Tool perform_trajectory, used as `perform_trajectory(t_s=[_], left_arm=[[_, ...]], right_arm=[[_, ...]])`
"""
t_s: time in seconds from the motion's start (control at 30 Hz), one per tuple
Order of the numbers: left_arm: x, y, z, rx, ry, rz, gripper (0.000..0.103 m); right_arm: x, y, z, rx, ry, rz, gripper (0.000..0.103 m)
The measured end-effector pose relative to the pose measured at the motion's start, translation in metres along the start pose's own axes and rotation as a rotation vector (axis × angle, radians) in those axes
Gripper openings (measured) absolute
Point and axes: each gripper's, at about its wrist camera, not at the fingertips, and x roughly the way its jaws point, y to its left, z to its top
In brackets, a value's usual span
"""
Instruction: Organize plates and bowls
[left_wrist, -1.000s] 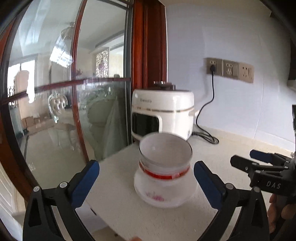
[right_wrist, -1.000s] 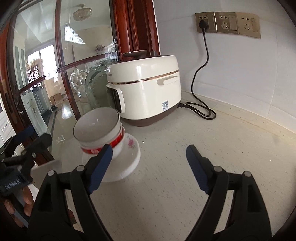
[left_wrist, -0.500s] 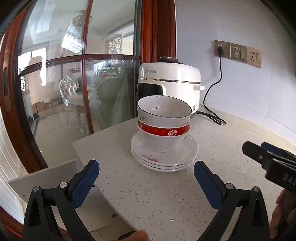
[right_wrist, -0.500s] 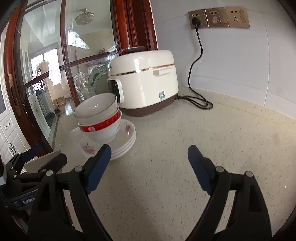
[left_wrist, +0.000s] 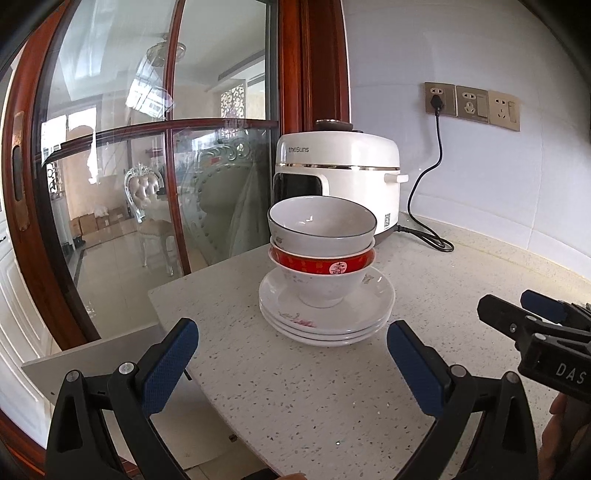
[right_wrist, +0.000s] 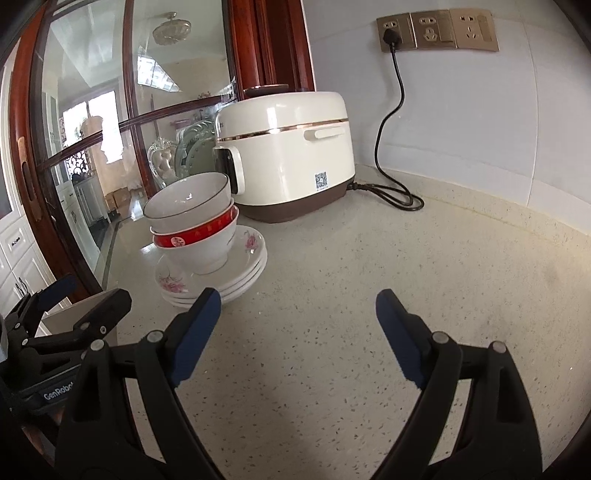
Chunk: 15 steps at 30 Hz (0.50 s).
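Two bowls (left_wrist: 321, 229) sat nested, the plain white one inside a red-banded bowl (left_wrist: 325, 275), on top of a stack of plates (left_wrist: 325, 314) with pink flowers. The stack stood on the desk (left_wrist: 332, 387) near its left edge, in front of a white cooker (left_wrist: 340, 177) at the far side.

Both tools hung back on the near side. The left gripper (left_wrist: 291, 358) had its jaws spread wide with nothing between them, aimed at the stack. The right gripper (right_wrist: 295, 332) stood just as wide and empty, over bare desk to the right of the plates.

No other loose crockery showed, so the sorting looked done, or nearly so. Little seemed left.
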Motion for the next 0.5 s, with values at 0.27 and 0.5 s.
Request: perform_trajectory(t_s=[0.27, 0.5], left_arm=[[0.0014, 0.0020, -0.0004, -0.003, 0.006, -0.005, 0.103], [-0.0007, 0.0000, -0.0020, -0.007, 0.008, -0.007, 0.103]], right_arm=[[0.0011, 0.0020, -0.0012, -0.016, 0.005, -0.002, 0.088], [0.0031, 0.0011, -0.0013, -0.006, 0.015, 0.000, 0.088]])
